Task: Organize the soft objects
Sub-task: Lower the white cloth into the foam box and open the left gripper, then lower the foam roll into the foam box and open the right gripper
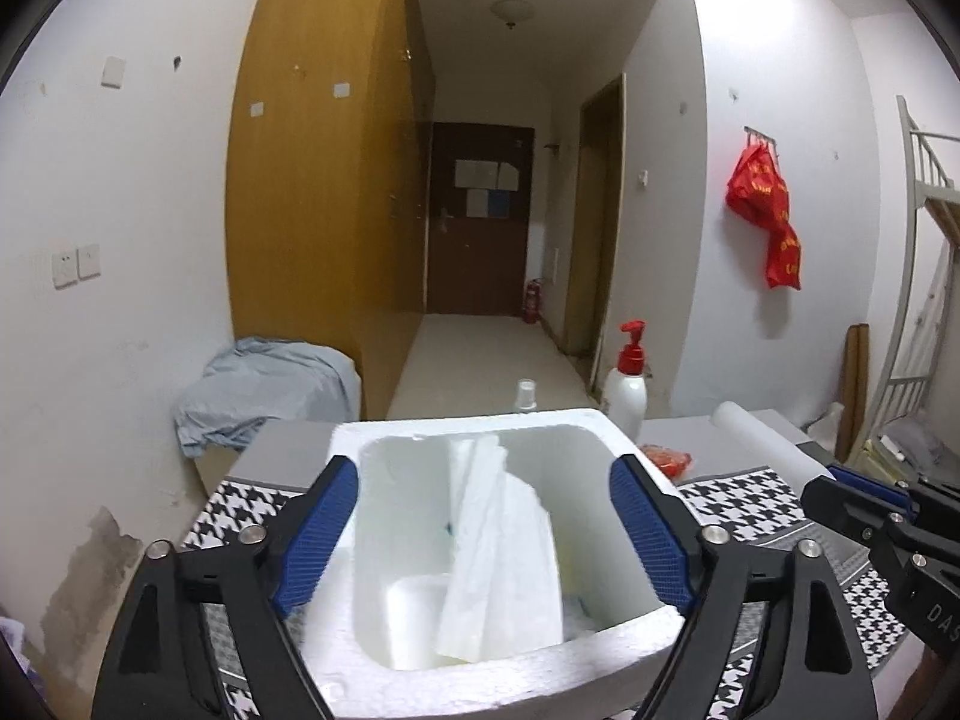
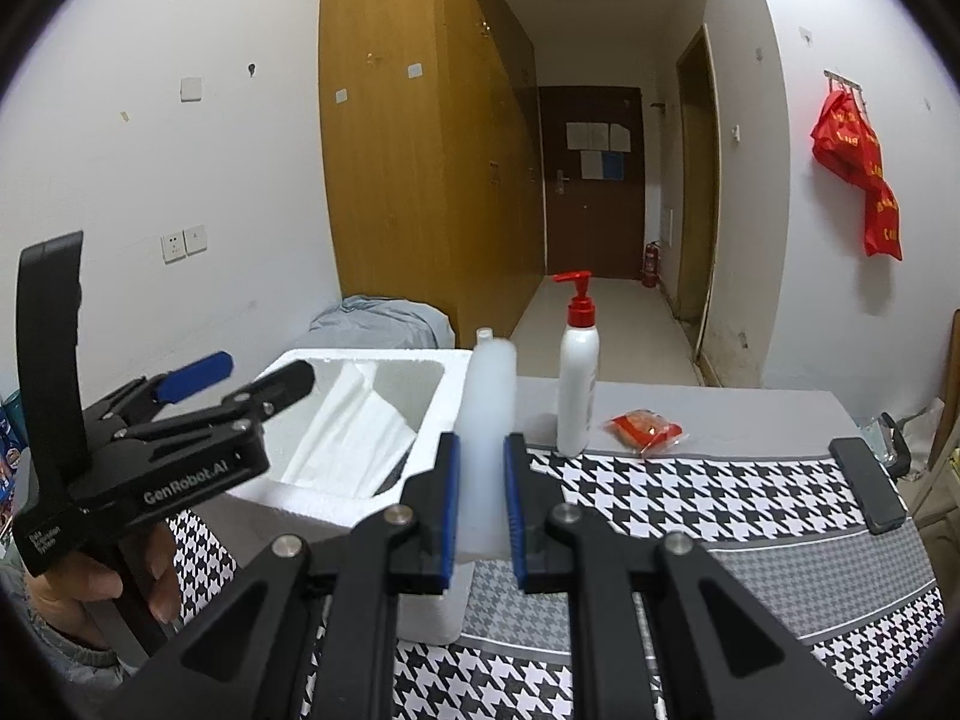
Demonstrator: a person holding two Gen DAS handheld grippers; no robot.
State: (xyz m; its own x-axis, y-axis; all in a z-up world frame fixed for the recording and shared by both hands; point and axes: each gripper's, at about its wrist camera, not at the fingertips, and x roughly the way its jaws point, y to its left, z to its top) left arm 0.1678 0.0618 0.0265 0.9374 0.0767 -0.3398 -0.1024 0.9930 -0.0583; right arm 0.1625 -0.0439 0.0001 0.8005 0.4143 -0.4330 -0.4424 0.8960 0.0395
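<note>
Foam is blocking much of what you are looking at: the white rough-grained polystyrene box (image 1: 480, 660) is filling the left wrist view, and your left gripper (image 1: 483, 531), its ribbed blue pads spread wide over the box's rim, is gripping nothing. Inside the box, folded white quilted paper sheets (image 1: 504, 546) are leaning against the inner wall; what is lying beneath them is hard to make out. In the right wrist view your right gripper (image 2: 482, 495) is clamping a translucent white plastic bottle (image 2: 489, 420) upright between its blue pads, just beside the box's right wall (image 2: 447, 420); the bottle's base is hiding behind the fingers. Behind it a white pump bottle with a red dispenser (image 2: 577, 384) is standing on the black-and-white houndstooth tablecloth (image 2: 720, 498), near a crinkled red plastic packet (image 2: 645, 429). A flat black rectangular object (image 2: 867, 486) is lying at the cloth's right edge, too blurred to identify.
</note>
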